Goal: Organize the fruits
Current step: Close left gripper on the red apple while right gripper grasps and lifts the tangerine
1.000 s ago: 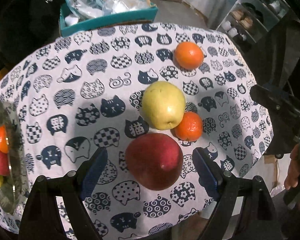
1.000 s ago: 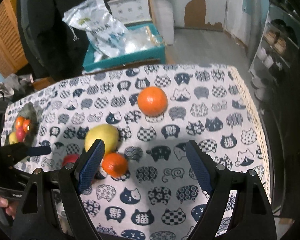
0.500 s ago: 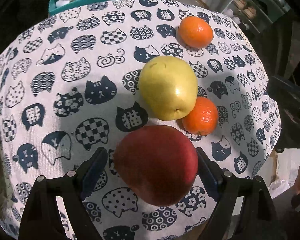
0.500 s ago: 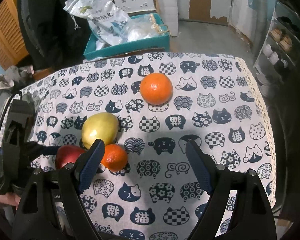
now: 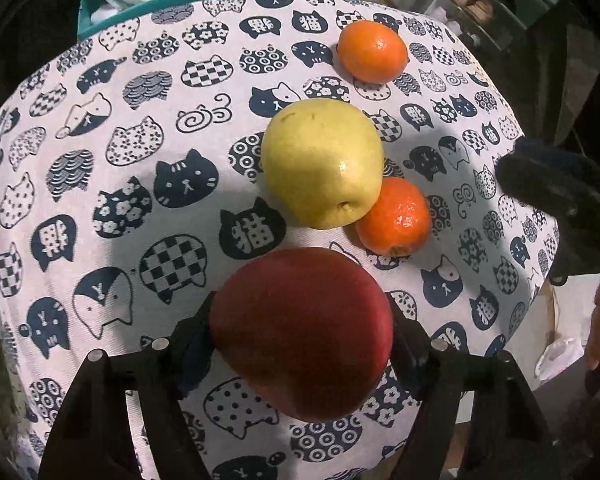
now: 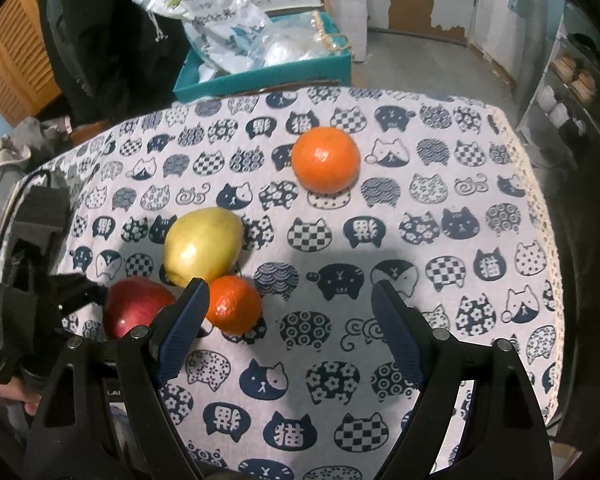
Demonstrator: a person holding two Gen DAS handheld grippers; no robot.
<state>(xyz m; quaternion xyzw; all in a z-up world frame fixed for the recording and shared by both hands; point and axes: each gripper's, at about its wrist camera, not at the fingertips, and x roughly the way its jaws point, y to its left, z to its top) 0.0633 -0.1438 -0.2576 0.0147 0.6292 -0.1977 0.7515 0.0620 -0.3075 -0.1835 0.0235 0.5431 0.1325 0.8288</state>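
A red apple [image 5: 302, 332] lies on the cat-print cloth, and my left gripper [image 5: 302, 338] is shut on it, one finger against each side. Just beyond the apple lie a yellow pear [image 5: 322, 162] and a small orange [image 5: 394, 216], touching each other. A larger orange [image 5: 372, 56] sits alone farther back. In the right wrist view my right gripper [image 6: 288, 330] is open and empty above the cloth, with the small orange [image 6: 234, 304] just inside its left finger, and the apple [image 6: 134, 306], pear [image 6: 204, 246] and large orange [image 6: 326, 164] also showing.
A teal box [image 6: 260, 76] with plastic bags stands past the table's far edge. The table's right edge [image 6: 540, 200] drops off toward shelves with shoes. The cat-print cloth [image 6: 440, 260] lies bare on the right half.
My left gripper moved forward around the red apple and shut on it. My right gripper drifted slightly closer to the fruits and stayed open.
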